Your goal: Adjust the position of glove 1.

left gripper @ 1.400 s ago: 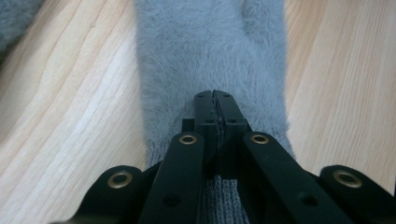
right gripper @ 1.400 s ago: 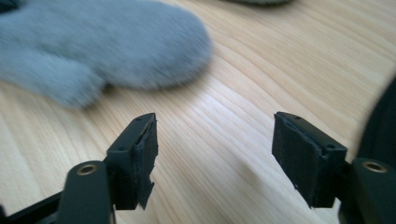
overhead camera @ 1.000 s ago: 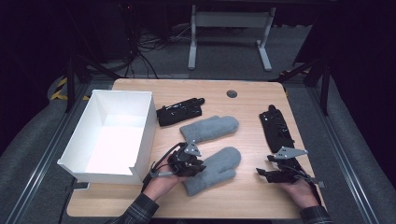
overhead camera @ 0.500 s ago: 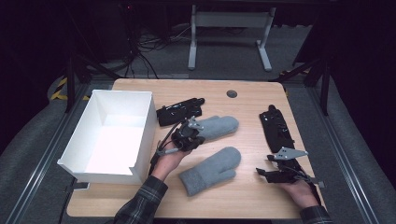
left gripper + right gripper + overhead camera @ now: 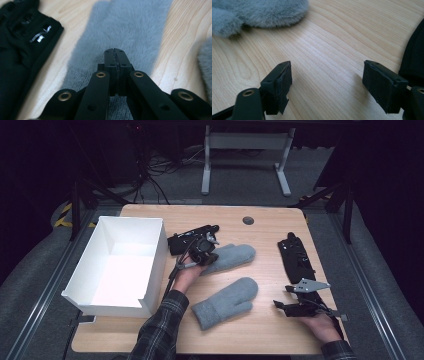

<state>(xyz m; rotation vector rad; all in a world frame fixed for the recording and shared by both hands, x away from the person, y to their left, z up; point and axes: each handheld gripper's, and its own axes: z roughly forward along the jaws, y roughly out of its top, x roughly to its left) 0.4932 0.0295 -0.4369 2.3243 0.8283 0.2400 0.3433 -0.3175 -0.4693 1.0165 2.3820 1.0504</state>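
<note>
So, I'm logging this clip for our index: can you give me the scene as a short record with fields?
surface: wooden table
left gripper: jaws shut together, tips over the upper grey mitten, no fabric seen between them
right gripper: jaws wide open over bare wood, holding nothing
lower grey mitten: lying flat near the table's middle, untouched
white box: open, on the table's left, nothing inside
black gloves: one beside the box, one along the right edge

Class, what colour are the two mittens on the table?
Grey; the mittens show best in the high view.
</note>
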